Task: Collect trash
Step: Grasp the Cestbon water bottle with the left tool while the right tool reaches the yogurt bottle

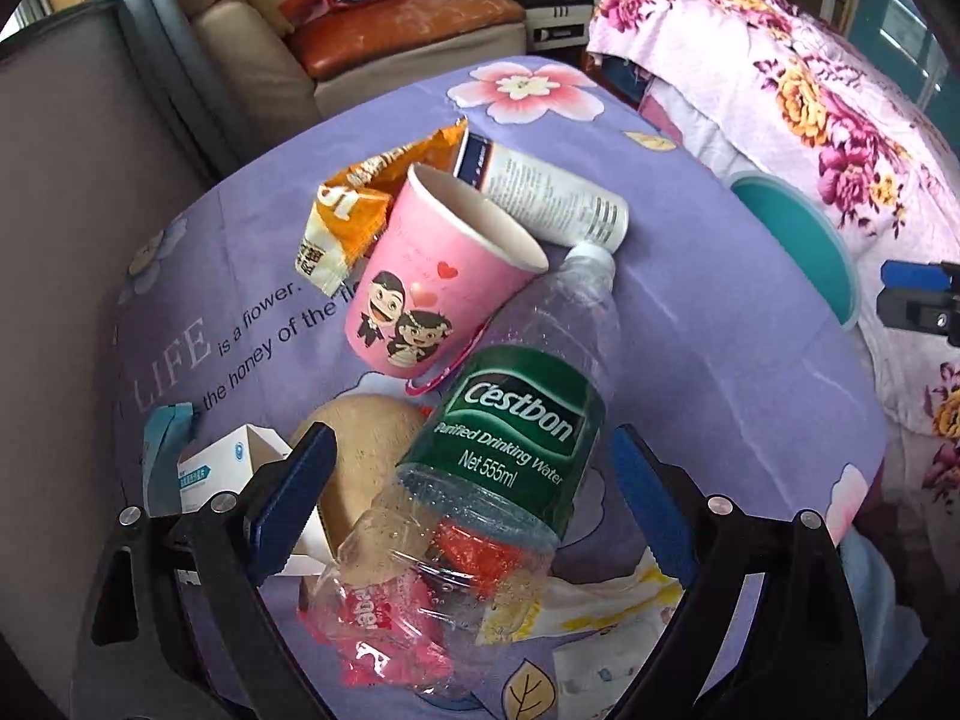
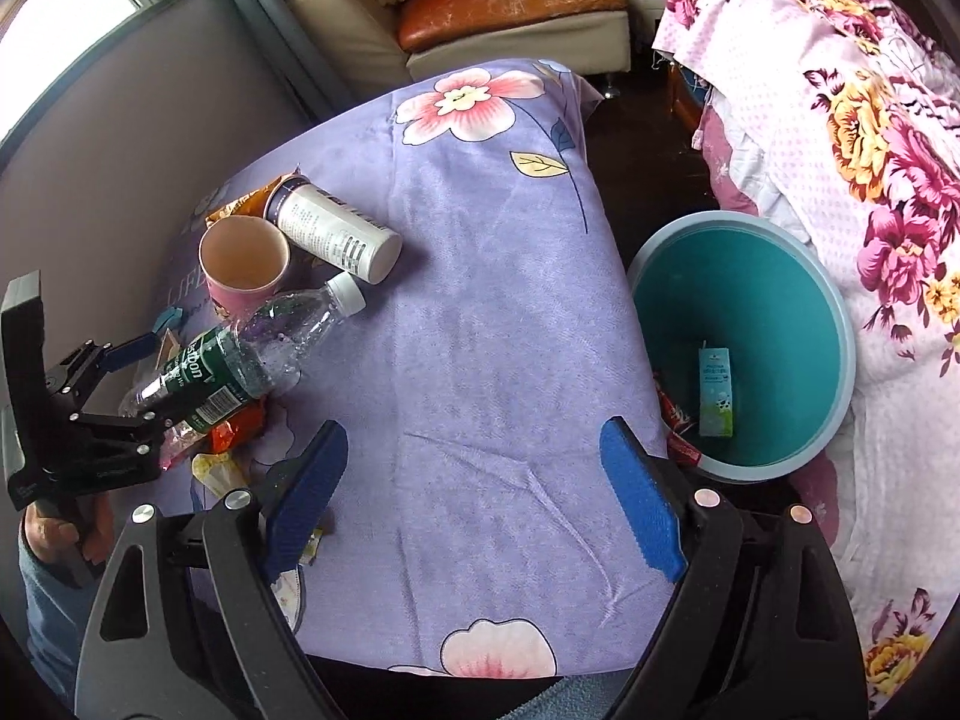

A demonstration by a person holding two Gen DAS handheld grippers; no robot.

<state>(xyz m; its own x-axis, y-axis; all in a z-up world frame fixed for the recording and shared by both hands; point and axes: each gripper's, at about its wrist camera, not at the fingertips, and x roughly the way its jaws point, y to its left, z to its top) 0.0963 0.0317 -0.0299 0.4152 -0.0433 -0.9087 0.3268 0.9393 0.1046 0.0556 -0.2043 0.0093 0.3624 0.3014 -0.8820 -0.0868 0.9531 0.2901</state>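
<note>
The left gripper [image 1: 474,480] hangs over a heap of litter on the purple flowered cloth [image 2: 480,324] that covers the table, its blue pads spread wide with neither one pressing on anything. Between them, seen from the left wrist, lies a crushed clear water bottle [image 1: 510,426] with a green label, its base end nearest the camera and its white cap pointing away; whether the pads reach down to its level cannot be told. Beneath the bottle are a red wrapper [image 1: 384,618] and a yellow-and-white wrapper [image 1: 600,600], and a small white box [image 1: 222,468] sits just beside the left pad. Beyond the bottle a pink paper cup [image 1: 438,276] leans against a white tube-shaped container [image 1: 540,192] and an orange snack bag [image 1: 348,204]. The right gripper [image 2: 474,504] is also wide apart and holds nothing, poised above bare cloth near the table's edge, well apart from the heap. Just off that edge stands a teal bin [image 2: 828,312], and inside it lie a small carton [image 2: 715,393] and a red wrapper.
</note>
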